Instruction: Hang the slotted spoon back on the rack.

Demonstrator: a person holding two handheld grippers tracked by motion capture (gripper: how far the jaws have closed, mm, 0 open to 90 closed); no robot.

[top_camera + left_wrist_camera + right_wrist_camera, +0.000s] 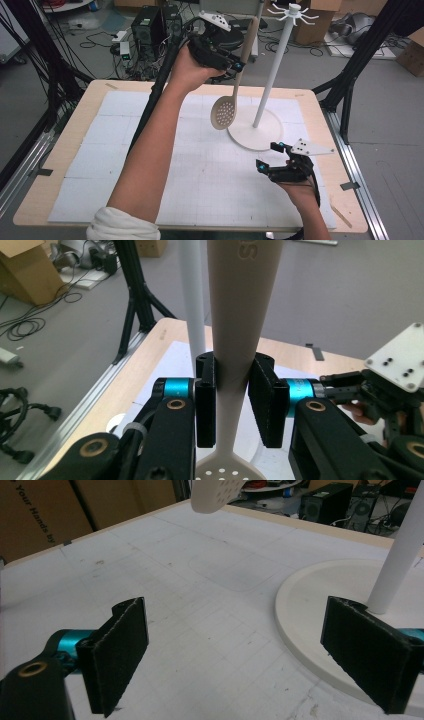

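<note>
One slotted spoon (226, 107) clamped in left gripper (235, 66) fingers, right gripper (270, 156) fingers wide apart, empty

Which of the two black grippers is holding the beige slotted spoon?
The left gripper, raised beside the white stand, clamps the beige slotted spoon by its handle. The right gripper hangs open, low over the table.

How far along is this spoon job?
Done: the slotted spoon is off the table, clamped by its handle in the left gripper. In hand: it hangs beside the white stand's pole. Left: it is not yet on a hook up top. The right gripper rests open near the stand's base.
</note>
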